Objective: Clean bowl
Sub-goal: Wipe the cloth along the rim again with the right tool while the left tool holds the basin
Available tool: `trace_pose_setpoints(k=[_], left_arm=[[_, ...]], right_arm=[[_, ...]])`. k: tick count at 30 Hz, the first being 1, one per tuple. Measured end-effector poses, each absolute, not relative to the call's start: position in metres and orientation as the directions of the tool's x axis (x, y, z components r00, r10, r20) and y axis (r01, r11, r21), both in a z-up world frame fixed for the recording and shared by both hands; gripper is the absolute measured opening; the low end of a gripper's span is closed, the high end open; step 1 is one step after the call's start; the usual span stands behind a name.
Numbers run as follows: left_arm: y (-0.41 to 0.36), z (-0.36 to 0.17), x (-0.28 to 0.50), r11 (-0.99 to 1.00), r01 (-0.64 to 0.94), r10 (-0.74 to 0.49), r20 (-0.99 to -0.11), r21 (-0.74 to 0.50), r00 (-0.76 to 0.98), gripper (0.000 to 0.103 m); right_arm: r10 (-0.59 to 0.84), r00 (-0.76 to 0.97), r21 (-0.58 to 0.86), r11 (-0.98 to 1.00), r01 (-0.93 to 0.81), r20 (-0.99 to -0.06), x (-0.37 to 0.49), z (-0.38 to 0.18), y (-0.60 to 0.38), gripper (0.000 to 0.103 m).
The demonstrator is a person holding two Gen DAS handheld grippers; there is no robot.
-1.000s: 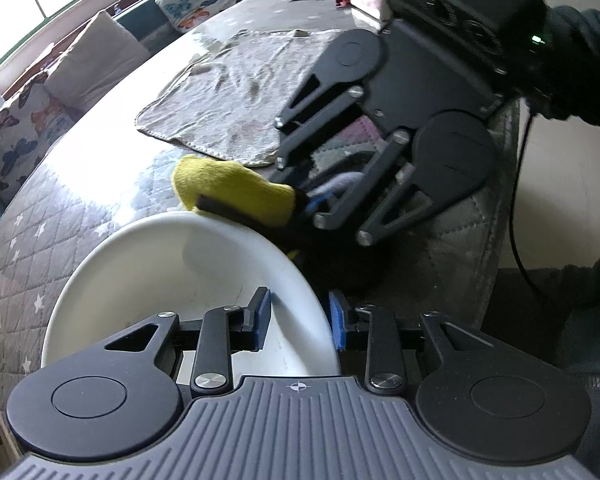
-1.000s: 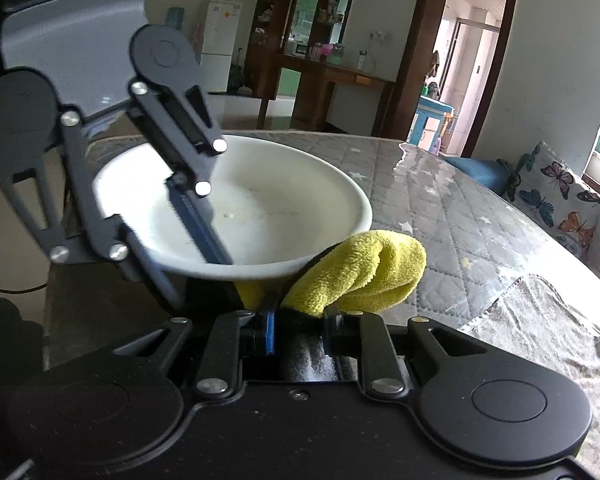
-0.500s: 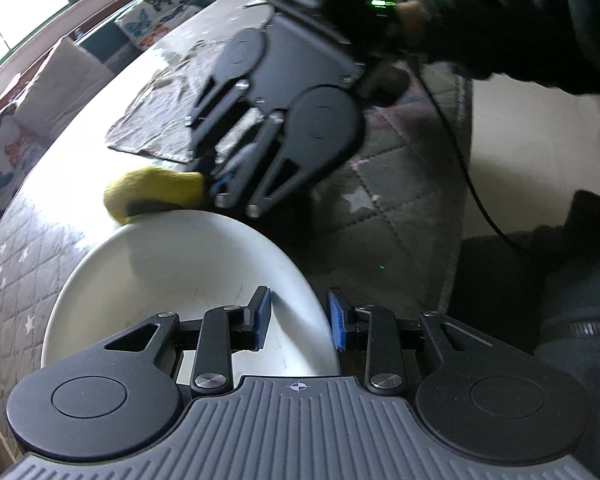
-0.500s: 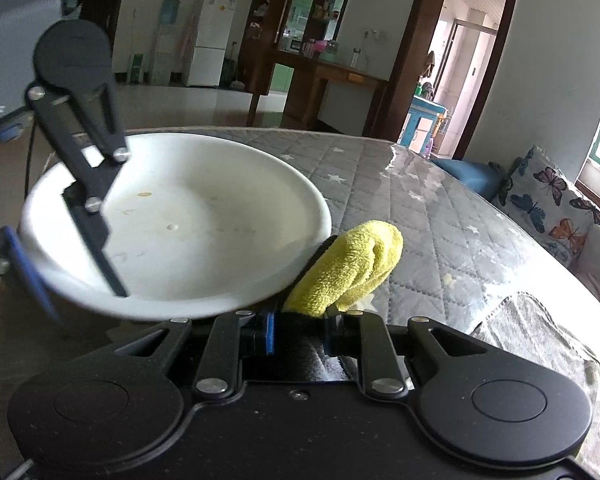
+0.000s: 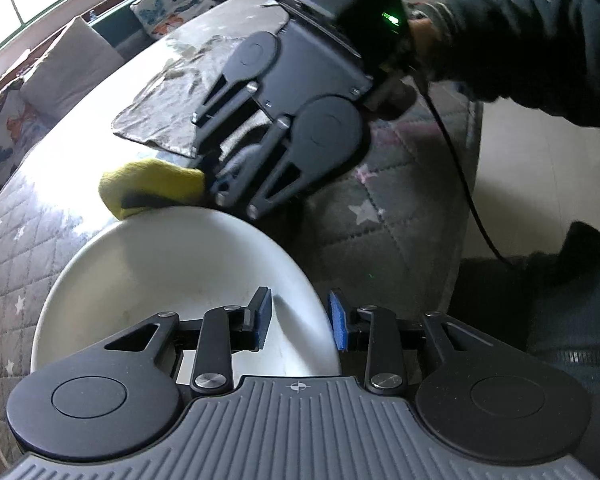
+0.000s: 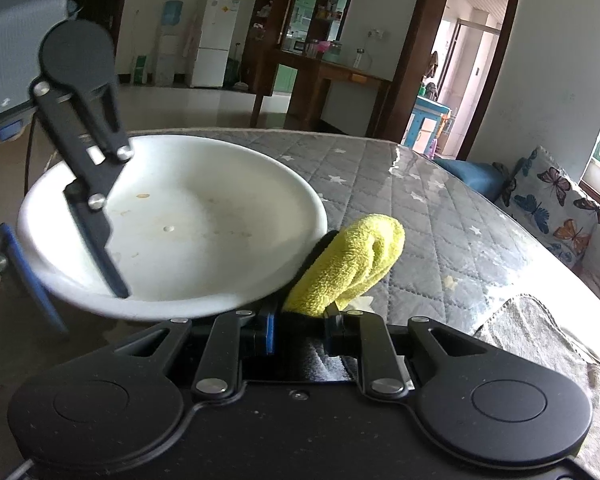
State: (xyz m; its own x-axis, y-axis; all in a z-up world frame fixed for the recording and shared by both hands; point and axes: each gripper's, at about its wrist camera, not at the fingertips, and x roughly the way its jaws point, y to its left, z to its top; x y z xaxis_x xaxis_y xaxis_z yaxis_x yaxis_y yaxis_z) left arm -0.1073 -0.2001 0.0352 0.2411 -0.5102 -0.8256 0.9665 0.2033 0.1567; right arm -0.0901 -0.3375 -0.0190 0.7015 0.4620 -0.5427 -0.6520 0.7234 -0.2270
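Your left claw (image 5: 298,316) grips the near rim of the white bowl (image 5: 172,264), one blue pad inside the bowl and the other outside, the two closed onto the rim wall. The bowl sits over the grey quilted, star-patterned desk (image 5: 372,224), close to its edge; from these views you cannot tell whether it rests on the surface or is lifted a little. In the right wrist view the bowl (image 6: 204,216) tilts slightly toward that camera and shows a few brownish specks and smears on its inner wall. Your right claw (image 6: 300,330) is clamped on a yellow cloth (image 6: 352,264), its fingers nearly together with the cloth bunched between them and sticking out forward. The cloth lies just outside the bowl, touching or almost touching the outer rim on the side away from your left claw. In the left wrist view the cloth (image 5: 152,184) shows beyond the far rim, with the right claw (image 5: 220,184) behind it and your dark sleeve (image 5: 520,40) reaching in from the right. A grey towel (image 5: 172,108) lies flat on the desk farther back, well apart from the bowl. A black cable (image 5: 460,184) runs down from the right claw's handle over the desk edge.
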Motion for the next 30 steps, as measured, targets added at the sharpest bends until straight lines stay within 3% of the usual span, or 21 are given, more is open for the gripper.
trace_pose_setpoints(k=[16,20,30], left_arm=[[-0.216,0.039,-0.097,0.314,0.936,-0.477,-0.827,0.158,0.299,0.042],[-0.217,0.039,-0.096,0.316,0.937,-0.478,-0.829,0.148,0.292,0.036],[-0.211,0.040,-0.104,0.270,0.950,-0.493,-0.825,0.156,0.275,0.033]], right_arm=[[0.471,0.695,-0.222,0.718,-0.660,-0.544,-0.125,-0.018,-0.338,0.023],[0.476,0.690,-0.224,0.710,-0.667,-0.545,-0.132,-0.018,-0.337,0.023],[0.488,0.683,-0.220,0.703,-0.676,-0.543,-0.131,-0.019,-0.337,0.023]])
